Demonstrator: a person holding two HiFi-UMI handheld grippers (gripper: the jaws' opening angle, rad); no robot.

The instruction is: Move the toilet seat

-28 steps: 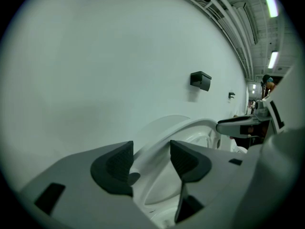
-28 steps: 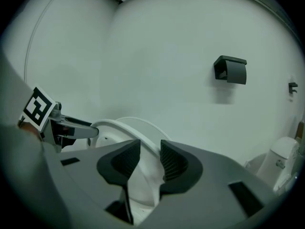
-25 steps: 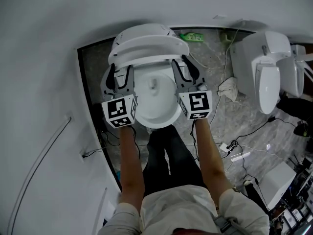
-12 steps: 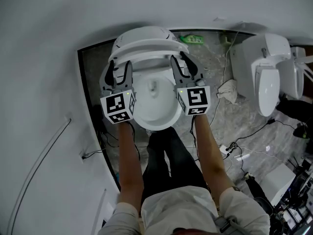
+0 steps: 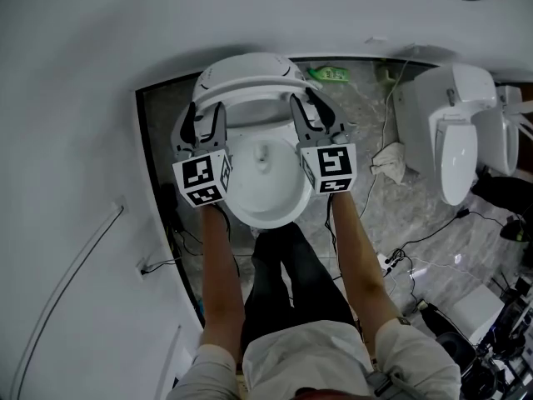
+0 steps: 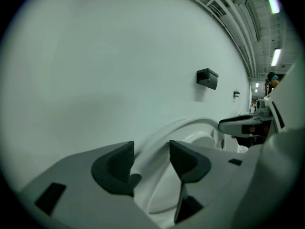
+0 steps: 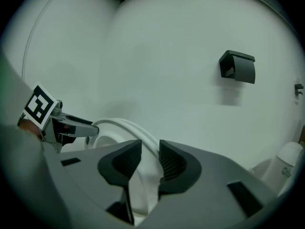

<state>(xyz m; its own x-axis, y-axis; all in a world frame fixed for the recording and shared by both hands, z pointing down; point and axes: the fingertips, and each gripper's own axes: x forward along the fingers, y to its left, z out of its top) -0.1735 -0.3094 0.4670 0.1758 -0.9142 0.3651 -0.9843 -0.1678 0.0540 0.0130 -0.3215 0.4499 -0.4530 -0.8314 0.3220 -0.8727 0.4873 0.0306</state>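
The white toilet seat (image 5: 250,83) is tilted up close to the lid (image 5: 241,63), above the open bowl (image 5: 262,182). My left gripper (image 5: 200,122) is shut on the seat's left side and my right gripper (image 5: 310,117) on its right side. In the left gripper view the curved seat rim (image 6: 178,128) runs between the pads of the left gripper (image 6: 150,159). In the right gripper view the rim (image 7: 131,128) is pinched between the narrower-set pads of the right gripper (image 7: 150,159). The other gripper (image 7: 57,125) shows across the seat.
A white wall curves round the left and back. A second toilet (image 5: 454,132) stands at the right, with a cloth (image 5: 387,155) and cables (image 5: 400,252) on the stone floor. A green bottle (image 5: 331,74) lies behind the toilet. A black box (image 7: 238,67) hangs on the wall.
Both grippers have moved up and back with the seat, which has swung from half raised to nearly upright against the lid. More of the bowl shows.
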